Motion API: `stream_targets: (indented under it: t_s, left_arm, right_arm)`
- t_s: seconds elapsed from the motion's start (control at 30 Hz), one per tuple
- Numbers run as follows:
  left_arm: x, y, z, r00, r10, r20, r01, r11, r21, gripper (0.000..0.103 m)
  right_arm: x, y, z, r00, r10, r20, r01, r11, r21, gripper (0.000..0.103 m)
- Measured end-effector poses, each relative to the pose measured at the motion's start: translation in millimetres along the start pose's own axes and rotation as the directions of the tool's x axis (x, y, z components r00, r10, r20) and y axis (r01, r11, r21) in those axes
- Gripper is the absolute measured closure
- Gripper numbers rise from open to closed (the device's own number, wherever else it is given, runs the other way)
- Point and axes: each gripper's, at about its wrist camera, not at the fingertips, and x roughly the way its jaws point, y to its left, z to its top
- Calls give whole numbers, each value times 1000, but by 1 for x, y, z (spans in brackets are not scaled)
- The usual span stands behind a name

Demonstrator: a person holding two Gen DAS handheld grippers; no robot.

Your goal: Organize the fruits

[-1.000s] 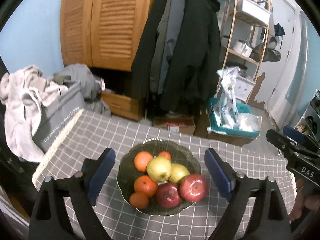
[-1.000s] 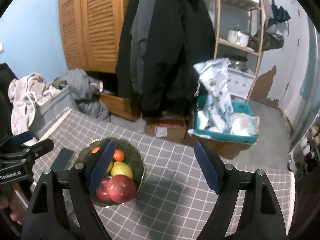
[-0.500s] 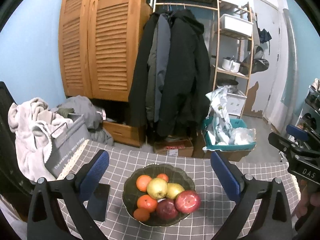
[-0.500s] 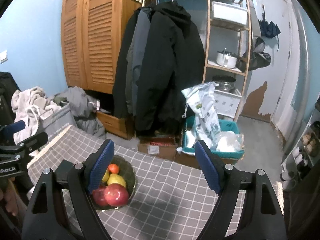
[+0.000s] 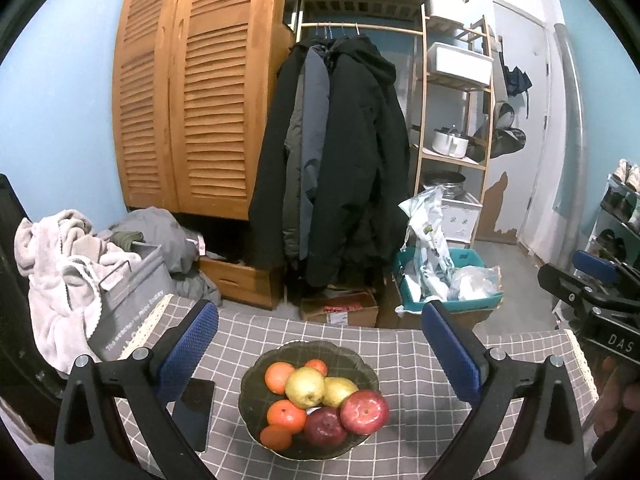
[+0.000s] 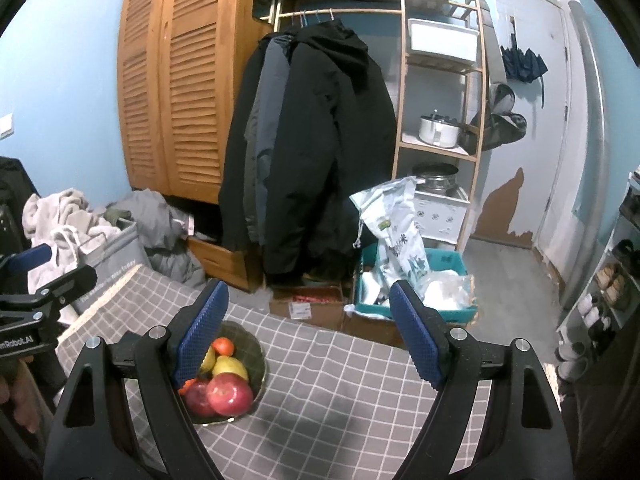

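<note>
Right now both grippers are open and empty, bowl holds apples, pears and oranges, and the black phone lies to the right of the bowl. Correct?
Not quite. The left wrist view shows the black phone lying to the left of the bowl, under the left gripper. The rest holds: the right gripper is open and empty too.

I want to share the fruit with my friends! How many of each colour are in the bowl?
Orange ones: 4
Yellow ones: 2
Red ones: 2
Total: 8, all in the bowl
</note>
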Motion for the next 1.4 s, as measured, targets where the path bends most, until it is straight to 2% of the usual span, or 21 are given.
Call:
stream_targets:
  t_s: [0.5,1.4]
  left_arm:
    - [-4,-2,3,1000,3,20,-3,1000,8,1]
    - [-9,-7,5,999,5,34,-6,1000,18,1]
  right_arm:
    - [-11,6,3,998,16,54,-15,1000,-18,21]
    - [-12,7,4,998,15,59,-14,1000,-19,21]
